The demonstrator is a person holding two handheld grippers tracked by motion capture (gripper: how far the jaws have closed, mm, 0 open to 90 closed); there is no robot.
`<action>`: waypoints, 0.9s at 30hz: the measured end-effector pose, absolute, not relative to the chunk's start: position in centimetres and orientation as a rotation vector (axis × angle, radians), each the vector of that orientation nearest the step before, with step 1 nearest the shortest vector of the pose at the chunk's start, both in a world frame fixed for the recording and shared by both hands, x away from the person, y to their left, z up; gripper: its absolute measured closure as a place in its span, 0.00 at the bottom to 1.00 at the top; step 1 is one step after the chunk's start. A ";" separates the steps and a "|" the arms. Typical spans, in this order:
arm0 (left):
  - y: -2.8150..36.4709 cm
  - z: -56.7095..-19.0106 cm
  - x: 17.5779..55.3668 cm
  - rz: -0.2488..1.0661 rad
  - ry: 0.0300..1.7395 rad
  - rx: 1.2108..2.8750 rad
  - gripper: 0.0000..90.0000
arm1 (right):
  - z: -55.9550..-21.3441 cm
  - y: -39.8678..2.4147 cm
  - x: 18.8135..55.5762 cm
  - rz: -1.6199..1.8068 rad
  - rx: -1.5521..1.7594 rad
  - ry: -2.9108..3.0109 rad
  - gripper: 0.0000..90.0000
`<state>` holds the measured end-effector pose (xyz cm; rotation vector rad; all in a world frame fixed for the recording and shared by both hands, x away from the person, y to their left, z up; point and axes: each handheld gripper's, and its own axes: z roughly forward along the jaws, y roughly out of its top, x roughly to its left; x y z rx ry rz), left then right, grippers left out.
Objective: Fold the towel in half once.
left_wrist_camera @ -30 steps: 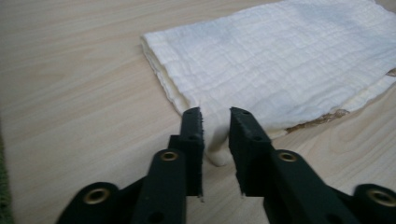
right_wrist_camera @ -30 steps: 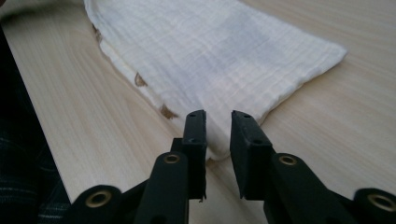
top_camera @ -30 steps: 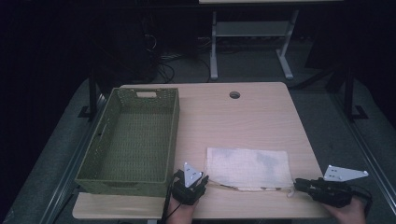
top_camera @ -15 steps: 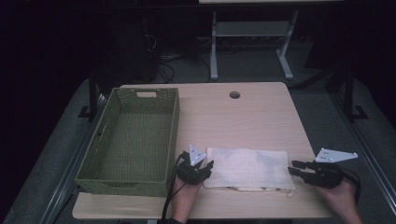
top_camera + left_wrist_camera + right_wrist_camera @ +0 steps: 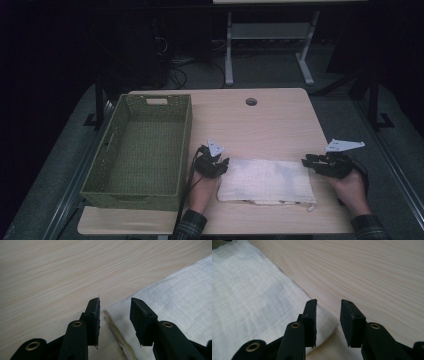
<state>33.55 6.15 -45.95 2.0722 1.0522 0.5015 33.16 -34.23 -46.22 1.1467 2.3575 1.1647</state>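
Note:
A folded white cloth (image 5: 265,181) lies flat on the wooden table (image 5: 260,125), near its front edge. My left gripper (image 5: 219,165) sits at the cloth's far left corner. In the left gripper view the cloth (image 5: 175,297) has that corner between the jaws of the left gripper (image 5: 115,312), which have just been opening; the pads do not press on it. My right gripper (image 5: 308,161) is at the far right corner. In the right gripper view the cloth (image 5: 249,297) ends between the jaws of the right gripper (image 5: 328,315), which have just been closing a little and stand apart.
A green woven basket (image 5: 112,165), empty, fills the table's left side, close to my left hand. A round cable hole (image 5: 251,101) sits near the table's far edge. Bare wood stretches behind the cloth. A desk frame (image 5: 265,45) stands on the floor beyond.
Both hands have moved away from the person, from the cloth's near corners up to its far corners. Both grippers' jaws stand wider than a second ago. The cloth has not shifted.

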 end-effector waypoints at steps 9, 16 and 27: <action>6.4 -46.4 34.6 0.490 1.051 2.081 0.66 | -47.7 -34.3 34.3 1.130 1.160 2.421 0.82; 6.3 -47.0 35.1 0.456 1.052 2.103 0.68 | -47.7 -33.9 34.1 1.127 1.139 2.439 0.94; 6.3 -47.1 35.2 0.393 1.012 2.099 0.94 | -47.3 -34.0 33.9 1.135 1.103 2.424 0.95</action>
